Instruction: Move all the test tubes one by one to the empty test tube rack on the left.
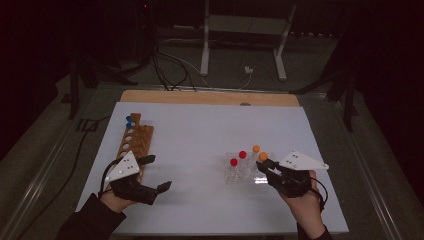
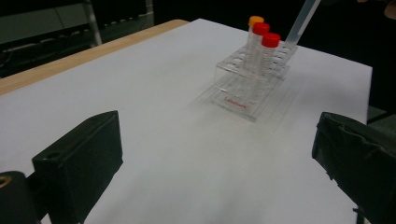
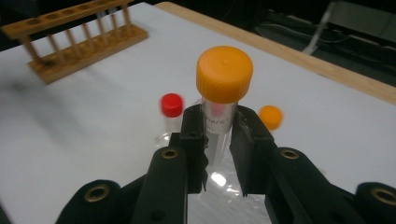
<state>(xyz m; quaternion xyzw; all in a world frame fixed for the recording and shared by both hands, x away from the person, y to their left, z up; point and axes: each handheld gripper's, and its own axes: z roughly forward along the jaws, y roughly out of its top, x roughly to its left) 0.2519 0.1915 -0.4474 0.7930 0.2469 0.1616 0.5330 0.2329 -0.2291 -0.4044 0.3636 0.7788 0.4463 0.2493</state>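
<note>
The orange-capped tube [image 3: 219, 107] sits clamped between the jaws of the right gripper [image 3: 217, 140], pinched on its clear body just under the cap. In the high view this tube [image 1: 263, 157] hangs at about four o'clock on the white table [image 1: 200, 130], over the right edge of the clear plastic rack [image 1: 243, 172]. In the left gripper view its lower end slants up out of the rack's far corner, so it looks partly drawn out rather than seated.

The rack holds three more tubes: two red-capped tubes [image 1: 242, 154] and a second orange-capped one [image 1: 256, 148] toward twelve o'clock of the held tube.

Well apart, at about nine o'clock on the table, stands the wooden rack [image 1: 135, 142], with blue-capped tubes [image 1: 129, 120] at its far end and most of its holes empty. The left gripper [image 1: 152, 173] rests just beside that rack's near end, its jaws spread wide with nothing between them.

The step in hand appears to be lifting one tube out of the clear rack, likely for transfer to the wooden one. The next move calls for raising the tube straight until its tip clears the rack's top, then carrying it toward nine o'clock and lining it up upright over a free hole. Tilting too soon could drag the light plastic rack along.
</note>
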